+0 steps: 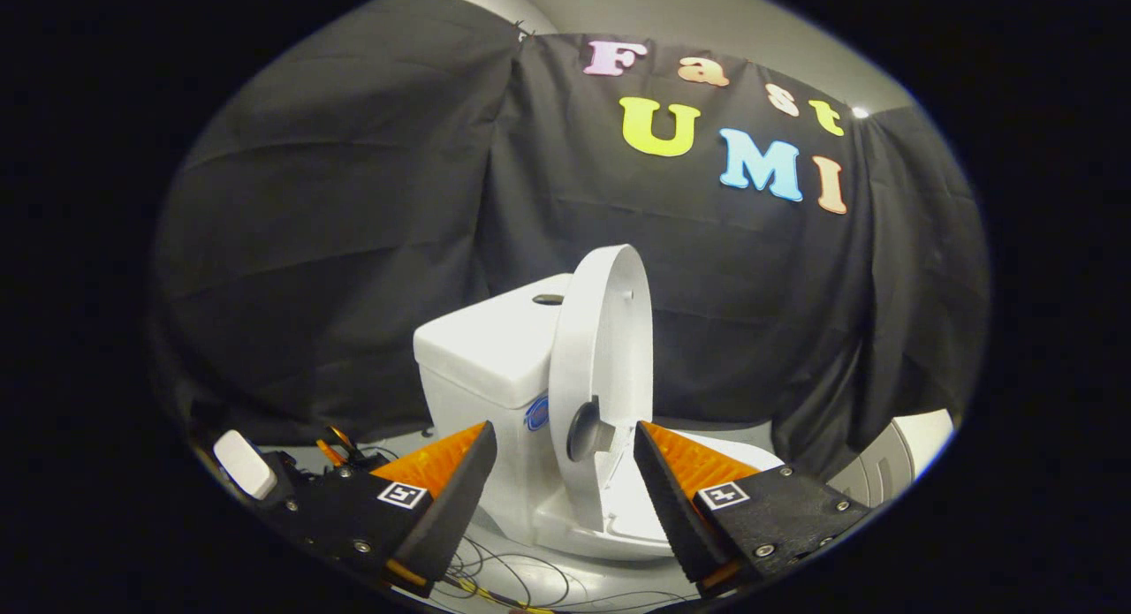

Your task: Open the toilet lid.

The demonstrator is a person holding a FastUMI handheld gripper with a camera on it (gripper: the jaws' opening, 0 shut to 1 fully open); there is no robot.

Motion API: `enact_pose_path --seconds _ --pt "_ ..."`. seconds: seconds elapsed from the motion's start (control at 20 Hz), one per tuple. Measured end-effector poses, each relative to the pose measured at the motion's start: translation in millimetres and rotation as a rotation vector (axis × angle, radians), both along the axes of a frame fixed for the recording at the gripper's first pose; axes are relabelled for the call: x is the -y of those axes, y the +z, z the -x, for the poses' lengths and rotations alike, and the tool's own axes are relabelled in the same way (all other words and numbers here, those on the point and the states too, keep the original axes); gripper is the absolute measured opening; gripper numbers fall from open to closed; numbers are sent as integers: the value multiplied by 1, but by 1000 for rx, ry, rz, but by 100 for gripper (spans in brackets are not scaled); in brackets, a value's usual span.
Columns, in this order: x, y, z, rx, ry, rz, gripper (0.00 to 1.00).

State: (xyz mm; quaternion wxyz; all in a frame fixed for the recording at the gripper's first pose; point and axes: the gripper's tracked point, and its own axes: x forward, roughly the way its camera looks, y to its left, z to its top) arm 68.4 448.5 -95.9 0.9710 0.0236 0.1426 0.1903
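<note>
While the black cloth wall (353, 243) hangs in folds behind everything, a small white plastic toilet (495, 367) stands on a pale grey table surface (583, 587), its boxy tank toward the cloth and its bowl pointing away to the right. Its round white toilet lid (601, 349) is raised, standing nearly upright and seen almost edge-on, leaning back against the front of the tank. Low on the lid's face sits a dark round knob (588, 430), level with the fingertips. On top of the tank there is a dark oval button (549, 299), and a small blue label (536, 414) shows on the tank's front. The gripper (565, 459) is spread wide: its two fingers stand well apart on either side of the lid's lower part and the hinge area, and neither appears to touch the lid or the knob, so it grips nothing. The open seat and bowl rim (618, 526) lie between and just beyond the fingers. Thin dark wires (504, 579) trail over the table near the toilet's base, beneath the left finger. A small white rounded block (245, 463) sits beside the left finger's mount.
</note>
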Motion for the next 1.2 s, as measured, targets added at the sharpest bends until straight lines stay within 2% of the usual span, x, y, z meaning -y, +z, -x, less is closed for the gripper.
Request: enact_pose_path --seconds 0.15,0.4,0.65,0.8,1.2 --pt "36 34 -1 69 0 -95 95" --pt "129 64 -8 159 -53 -210 95" --pt "231 73 -23 247 -147 -164 95" --pt "276 74 -29 260 -164 -192 95" --pt "402 73 -40 287 -269 -117 95"
